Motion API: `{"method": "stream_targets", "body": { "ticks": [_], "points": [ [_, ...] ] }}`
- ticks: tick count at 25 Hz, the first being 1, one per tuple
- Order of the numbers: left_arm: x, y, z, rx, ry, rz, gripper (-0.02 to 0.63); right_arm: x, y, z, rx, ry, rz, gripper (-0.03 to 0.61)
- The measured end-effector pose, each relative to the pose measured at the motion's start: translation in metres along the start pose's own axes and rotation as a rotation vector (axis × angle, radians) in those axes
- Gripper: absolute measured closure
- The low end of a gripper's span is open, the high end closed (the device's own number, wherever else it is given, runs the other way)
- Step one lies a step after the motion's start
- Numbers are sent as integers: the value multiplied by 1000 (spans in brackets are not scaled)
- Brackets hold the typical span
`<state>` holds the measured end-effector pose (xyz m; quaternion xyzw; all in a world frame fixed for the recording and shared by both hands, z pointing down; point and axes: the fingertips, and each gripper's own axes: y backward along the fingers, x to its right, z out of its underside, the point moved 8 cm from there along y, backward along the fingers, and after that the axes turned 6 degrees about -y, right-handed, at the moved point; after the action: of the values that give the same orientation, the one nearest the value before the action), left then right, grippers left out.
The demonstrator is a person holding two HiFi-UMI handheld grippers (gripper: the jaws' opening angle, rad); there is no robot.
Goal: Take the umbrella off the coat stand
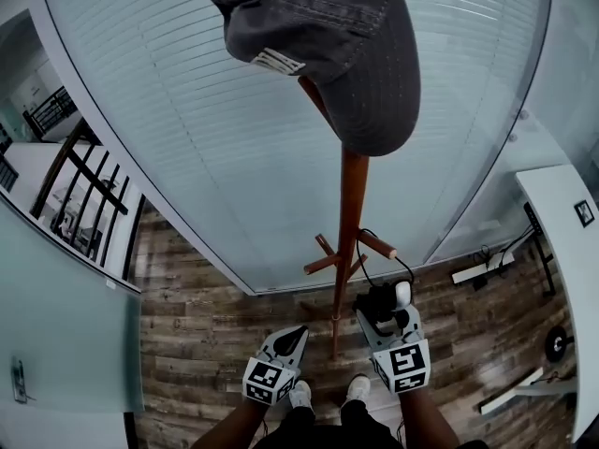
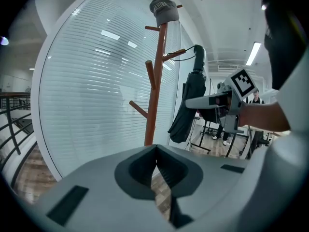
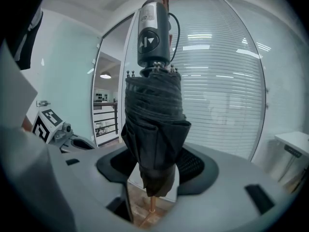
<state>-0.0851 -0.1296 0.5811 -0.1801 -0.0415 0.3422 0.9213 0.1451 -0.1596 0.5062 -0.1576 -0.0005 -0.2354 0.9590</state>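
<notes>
- The right tongs point(image 3: 154, 167) are clamped on the folded black umbrella point(image 3: 154, 124), whose bunched fabric fills the wide gap between the jaws.
- The umbrella stands upright in that grip, with its grey handle point(image 3: 153, 33) above the jaws and its tip below them.
- The left tongs point(image 2: 155, 151) are closed, tips together, with nothing between them. They sit beside the right tongs, apart from the umbrella.
- A thin cord point(image 3: 176, 30) runs from the handle up to a peg point(image 1: 376, 243) of the wooden coat stand point(image 2: 155, 91), just beyond both tongs.
- A grey cap point(image 2: 164, 11) sits on top of the stand.
- Behind the stand is a glass wall with blinds point(image 2: 96, 81).
</notes>
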Motion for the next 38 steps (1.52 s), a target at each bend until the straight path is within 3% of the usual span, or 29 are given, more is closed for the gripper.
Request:
{"method": "stream_targets", "body": {
  "ticks": [7,13,17,25,38],
  "points": [
    [1,1,-3,-1,-13,-3,601,8,17,-49,53,42,22,333],
    [3,5,-10,20,-19,-12,601,12,34,-73,163,76,17,333],
    [3,5,-15,27,-27,-9,603,8,44,-86,180,111,22,331],
    [11,9,-32,57,-35,7,603,1,68,-87,185,149,31,331],
    [16,17,-70,130,-37,15,601,-13,81,-59,201,71,-2,331]
  ]
}}
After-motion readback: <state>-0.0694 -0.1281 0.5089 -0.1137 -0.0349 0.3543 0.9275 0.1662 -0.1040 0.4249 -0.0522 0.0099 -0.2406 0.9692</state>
